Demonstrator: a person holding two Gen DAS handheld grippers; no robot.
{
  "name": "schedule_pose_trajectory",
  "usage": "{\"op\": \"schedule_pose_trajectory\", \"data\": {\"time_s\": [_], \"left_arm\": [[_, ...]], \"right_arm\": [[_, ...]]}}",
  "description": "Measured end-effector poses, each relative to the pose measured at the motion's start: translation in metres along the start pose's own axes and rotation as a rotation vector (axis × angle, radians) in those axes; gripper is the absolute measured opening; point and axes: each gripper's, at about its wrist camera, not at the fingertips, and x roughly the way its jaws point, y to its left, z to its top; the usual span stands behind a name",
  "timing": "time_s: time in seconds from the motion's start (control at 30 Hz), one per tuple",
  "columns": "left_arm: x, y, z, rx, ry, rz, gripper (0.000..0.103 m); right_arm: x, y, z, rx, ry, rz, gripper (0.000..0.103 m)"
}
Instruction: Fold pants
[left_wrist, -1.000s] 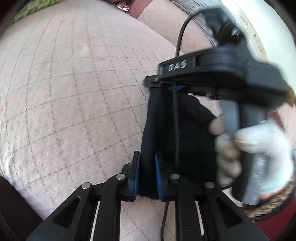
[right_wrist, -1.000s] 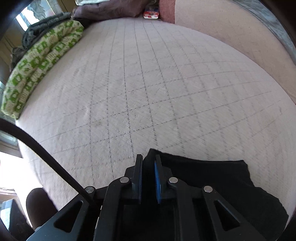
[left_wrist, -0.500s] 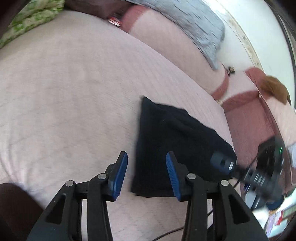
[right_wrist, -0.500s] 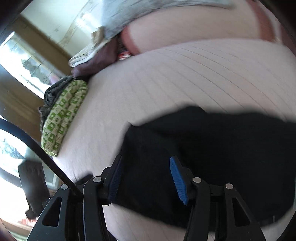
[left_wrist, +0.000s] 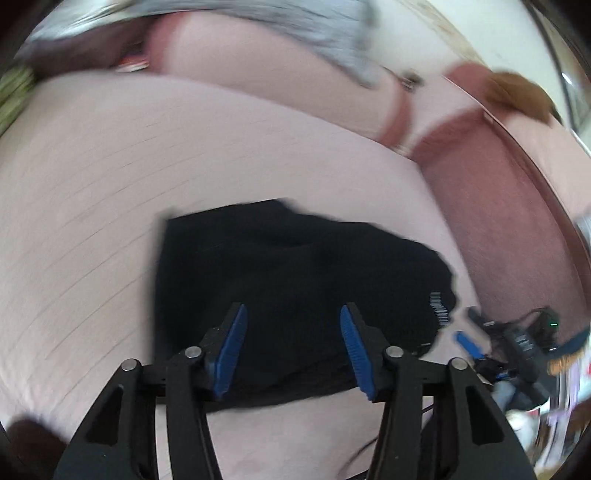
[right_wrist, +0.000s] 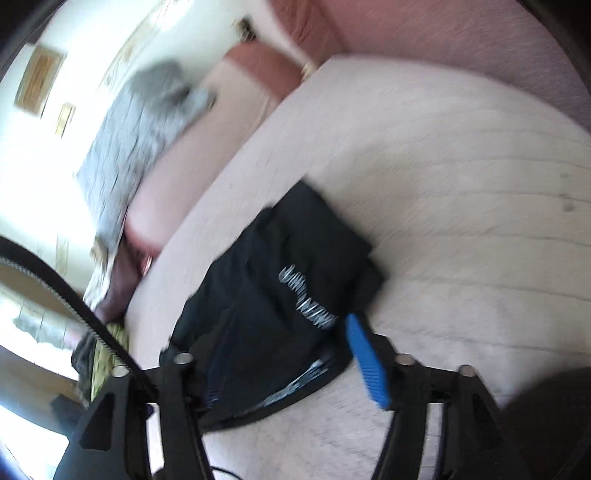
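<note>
Both claws, left claw (left_wrist: 291, 347) and right claw (right_wrist: 280, 365), just opening, empty above folded pants (left_wrist: 295, 266).

The left gripper (left_wrist: 291, 349) is seen at the lower centre of its frame, its blue-padded fingers (left_wrist: 232, 350) spread apart, having just been opening, with nothing clamped between them. The right gripper (right_wrist: 284, 363) is rolled, its fingers likewise parted after opening, and nothing is gripped.
</note>
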Motion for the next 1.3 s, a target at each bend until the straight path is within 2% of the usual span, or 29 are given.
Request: {"op": "schedule_pose_trajectory", "data": {"time_s": [0.07,0.13,0.2,0.3,0.47,0.57,0.6,0.63,0.67,0.7,0.77,0.9,1.0,1.2,1.3], "left_arm": [[0.023,-0.037,0.024,0.081,0.052,-0.051,0.055],[0.046,-0.078,0.041,0.194,0.087,-0.068,0.056],[0.074,-0.119,0.055,0.322,0.121,-0.07,0.058],[0.122,-0.164,0.07,0.431,0.2,-0.105,0.058],[0.204,-0.207,0.075,0.578,0.37,-0.101,0.058],[0.228,-0.212,0.063,0.622,0.437,-0.087,0.058],[0.232,-0.213,0.061,0.632,0.445,-0.071,0.058],[0.232,-0.215,0.062,0.639,0.441,-0.063,0.048],[0.228,-0.215,0.063,0.644,0.431,-0.06,0.022],[0.222,-0.214,0.064,0.639,0.429,-0.072,0.02],[0.205,-0.208,0.068,0.621,0.397,-0.101,0.018],[0.152,-0.179,0.083,0.522,0.303,-0.167,0.018],[0.114,-0.153,0.095,0.436,0.232,-0.205,0.018],[0.05,-0.055,0.111,0.206,0.106,-0.256,0.018],[0.034,-0.004,0.106,0.09,0.069,-0.267,0.018]], "right_arm": [[0.006,-0.003,-0.005,-0.005,0.018,-0.025,0.074],[0.016,-0.01,-0.011,0.02,0.049,-0.03,0.074],[0.019,-0.011,-0.018,0.005,0.026,-0.032,0.074],[0.026,-0.003,-0.022,-0.054,0.008,-0.048,0.076],[0.039,-0.001,-0.016,-0.093,-0.007,-0.02,0.076],[0.047,0.002,-0.014,-0.105,-0.009,-0.004,0.076],[0.048,0.003,-0.013,-0.106,-0.009,-0.004,0.071],[0.048,0.002,-0.012,-0.102,-0.011,-0.003,0.053],[0.049,0.0,-0.01,-0.085,-0.002,0.009,0.039],[0.051,-0.002,-0.008,-0.067,0.013,0.031,0.025],[0.047,-0.002,-0.007,-0.064,0.015,0.05,0.024],[0.029,0.034,-0.013,-0.228,-0.03,0.048,0.023],[0.022,0.061,-0.019,-0.3,-0.03,0.074,0.023],[0.027,0.13,-0.041,-0.476,0.023,0.124,0.023],[0.042,0.165,-0.058,-0.559,0.063,0.132,0.022]]}}
